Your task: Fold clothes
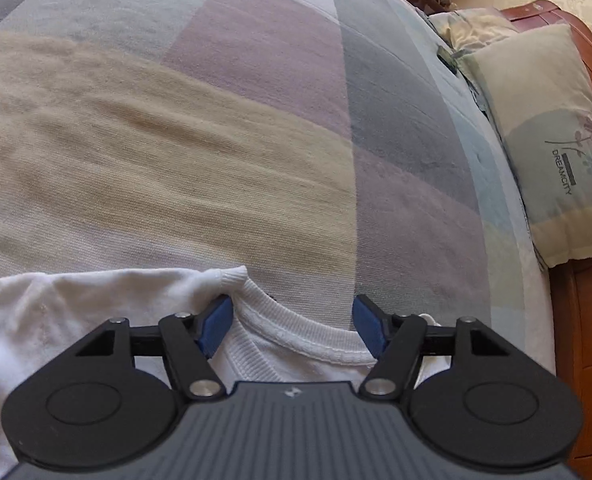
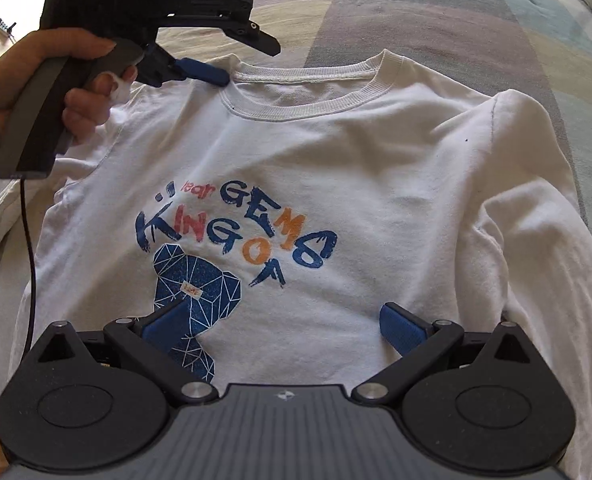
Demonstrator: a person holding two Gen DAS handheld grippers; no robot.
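White long-sleeved shirt (image 2: 335, 168) lies face-up on a patchwork bedspread (image 1: 216, 120). Left gripper (image 1: 292, 322), jaws spread, straddles the ribbed collar (image 1: 296, 320). Right gripper (image 2: 292, 324), jaws spread, hovers over the printed chest.

So the whole thing sits on a bed covered with a patchwork bedspread of big pastel fabric blocks (image 1: 256, 80), in beige, mauve, grey-blue and pale blue, with a few flower prints near the far edge. Off to the right there's a pale cream-and-blue pillow with a floral print and the word DREAMCITY on it (image 1: 551, 148), lying along the bed's edge against a reddish-brown wooden bed frame (image 1: 587, 320). A second rumpled cream pillow (image 1: 471, 28) lies just beyond it. A thin black cable (image 2: 30, 240) hangs down on the left in the right wrist view.
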